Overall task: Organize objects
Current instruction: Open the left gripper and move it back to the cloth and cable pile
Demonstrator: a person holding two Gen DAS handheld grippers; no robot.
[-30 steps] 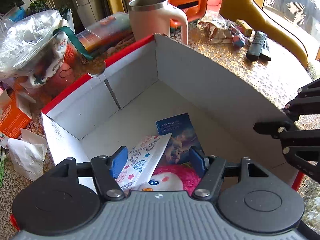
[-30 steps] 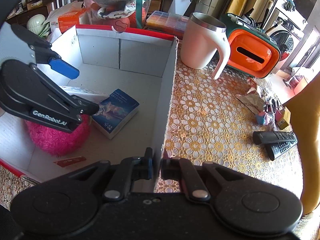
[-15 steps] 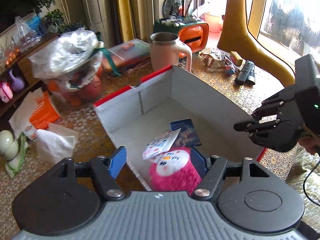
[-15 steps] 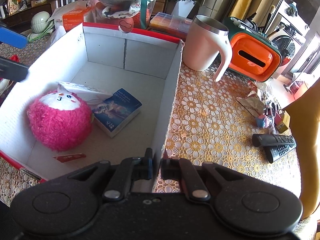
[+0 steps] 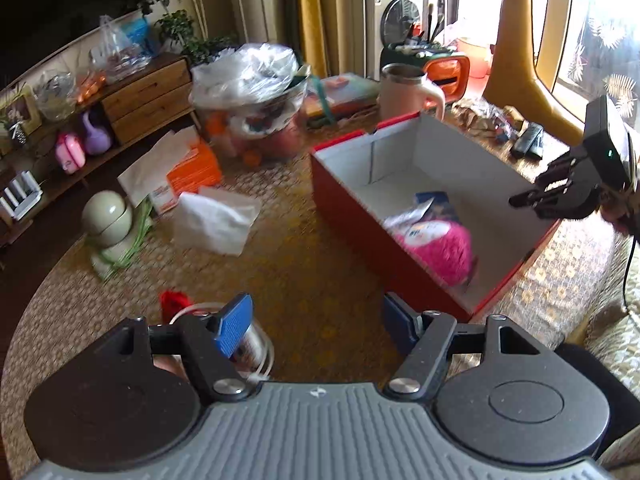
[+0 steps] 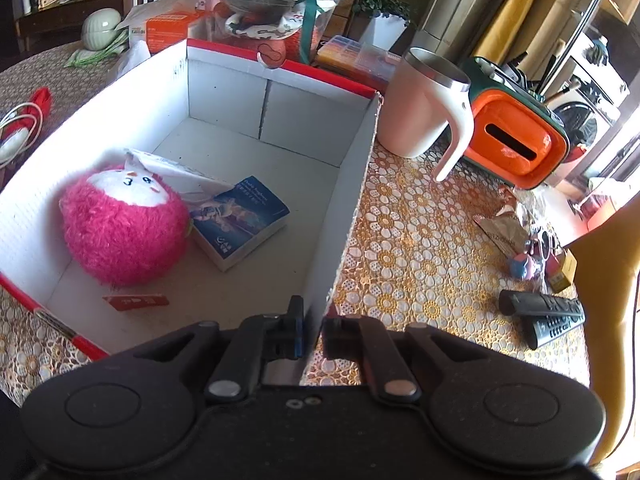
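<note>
Right claw (image 6: 312, 334) pinches the box wall (image 6: 348, 208); left claw (image 5: 316, 326) gapes wide, empty.

Matt white-lined red cardboard box (image 6: 352, 184), fuzzy pink plush ball toy (image 6: 120, 232), glossy paperback book (image 6: 240, 220), smooth pink mug with brushed-metal rim (image 6: 420, 108), lace-patterned golden tablecloth (image 6: 420, 248)
</note>
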